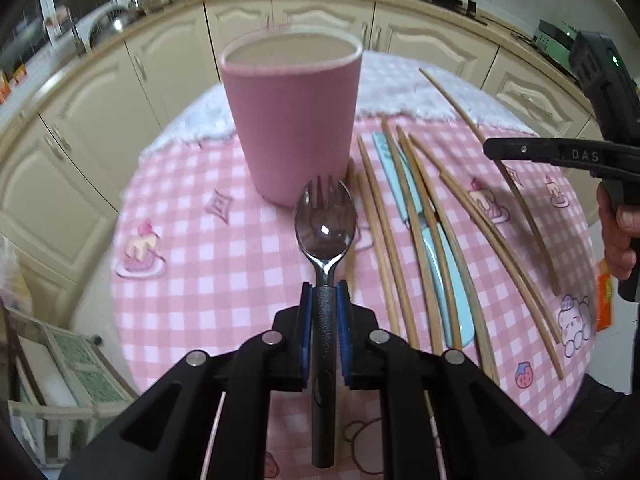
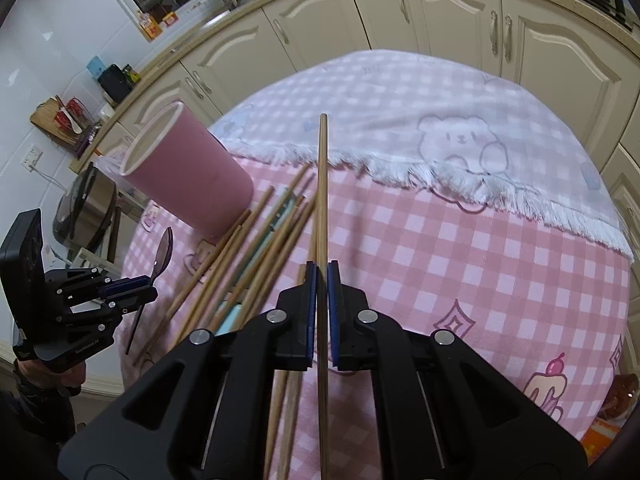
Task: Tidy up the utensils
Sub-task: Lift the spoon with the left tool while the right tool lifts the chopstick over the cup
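My left gripper (image 1: 325, 294) is shut on the black handle of a metal spork (image 1: 325, 226), held above the cloth just in front of the pink cup (image 1: 292, 120). The cup stands upright; its inside is hidden. My right gripper (image 2: 322, 274) is shut on one wooden chopstick (image 2: 322, 184), pointing forward above the table. Several more chopsticks (image 1: 436, 216) and a light blue utensil (image 1: 440, 256) lie on the cloth to the right of the cup. The left gripper also shows in the right wrist view (image 2: 132, 286), with the spork (image 2: 164, 250) and the cup (image 2: 188, 176).
The round table has a pink checked cloth (image 1: 200, 280) with a white fringed cloth (image 2: 400, 120) over its far part. Cream kitchen cabinets (image 1: 320, 20) curve behind the table. A rice cooker (image 2: 84, 208) stands beyond the table's left edge.
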Available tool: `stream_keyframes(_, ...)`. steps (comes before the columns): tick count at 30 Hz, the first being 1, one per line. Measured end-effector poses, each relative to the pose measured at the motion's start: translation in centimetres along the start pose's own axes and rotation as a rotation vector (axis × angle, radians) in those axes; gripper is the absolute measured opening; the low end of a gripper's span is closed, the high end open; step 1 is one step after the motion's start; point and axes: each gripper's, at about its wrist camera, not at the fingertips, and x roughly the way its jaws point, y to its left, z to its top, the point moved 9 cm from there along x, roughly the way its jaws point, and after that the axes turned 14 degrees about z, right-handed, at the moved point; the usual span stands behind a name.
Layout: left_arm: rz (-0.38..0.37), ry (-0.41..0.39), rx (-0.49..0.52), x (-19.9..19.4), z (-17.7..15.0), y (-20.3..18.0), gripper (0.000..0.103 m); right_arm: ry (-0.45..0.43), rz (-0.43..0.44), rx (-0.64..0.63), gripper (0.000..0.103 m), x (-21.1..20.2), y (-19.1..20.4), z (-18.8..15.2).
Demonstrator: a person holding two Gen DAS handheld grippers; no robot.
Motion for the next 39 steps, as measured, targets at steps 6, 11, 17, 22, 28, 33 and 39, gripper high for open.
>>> stream_keyframes(6,-0.007,-0.140,-0.037,-2.6,1.1,0.0,0.011,-0.075,0.042,-0.009,0.006,-1.3,1.1,0.8)
stream_keyframes(11,-0.044,-0.267,-0.124,-5.8,3.8,0.8,0.011,-0.142,0.078,-0.037,0.006,-2.7,2.7,2.6)
stream_keyframes(17,-0.064,-0.401,-0.219,-9.2,7.0,2.6,0.011,-0.213,0.118,-0.097,0.006,-3.9,5.6,5.2)
stream_keyframes(22,-0.060,-0.497,-0.282,-11.3,9.5,3.8,0.011,-0.243,0.135,-0.145,0.006,-4.4,7.5,6.6)
stream_keyframes(28,-0.067,-0.563,-0.357,-12.6,11.9,5.2,0.011,-0.248,0.134,-0.196,0.006,-4.8,9.0,7.0)
stream_keyframes(33,-0.079,-0.606,-0.386,-13.6,13.0,5.6,0.011,-0.262,0.151,-0.210,0.006,-5.4,9.7,7.4)
stream_keyframes(39,-0.084,-0.679,-0.416,-15.0,14.9,6.3,0.011,-0.313,0.175,-0.269,0.006,-7.5,12.2,9.4)
